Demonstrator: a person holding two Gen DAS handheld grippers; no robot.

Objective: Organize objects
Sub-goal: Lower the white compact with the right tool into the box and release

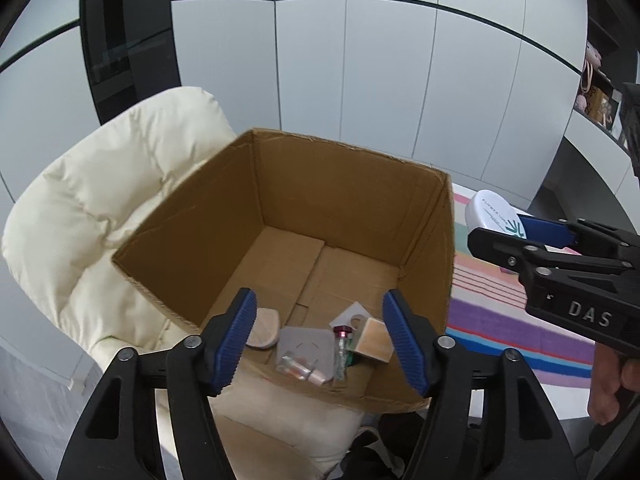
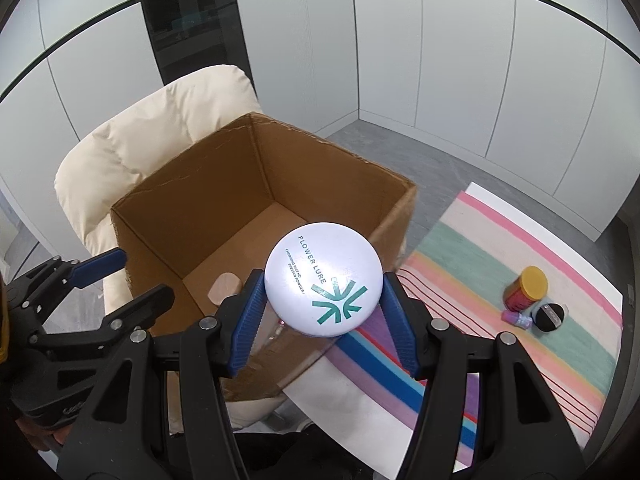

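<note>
The right gripper [image 2: 322, 312] carries a round white powder compact [image 2: 323, 279], jaws clamped on it, over the brown cardboard box [image 2: 192, 216]; next, release inside. The left gripper [image 1: 320, 340] hovers half-open, empty.

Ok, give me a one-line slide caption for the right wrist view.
Right gripper clamps a white compact over the cardboard box.

A white round compact [image 2: 323, 279] carries "FLOWER LURE" in teal above a teal starburst logo, with smaller print too fine to read reliably. Raised letters "DAS" mark the right gripper's black body [image 1: 588, 314].
</note>
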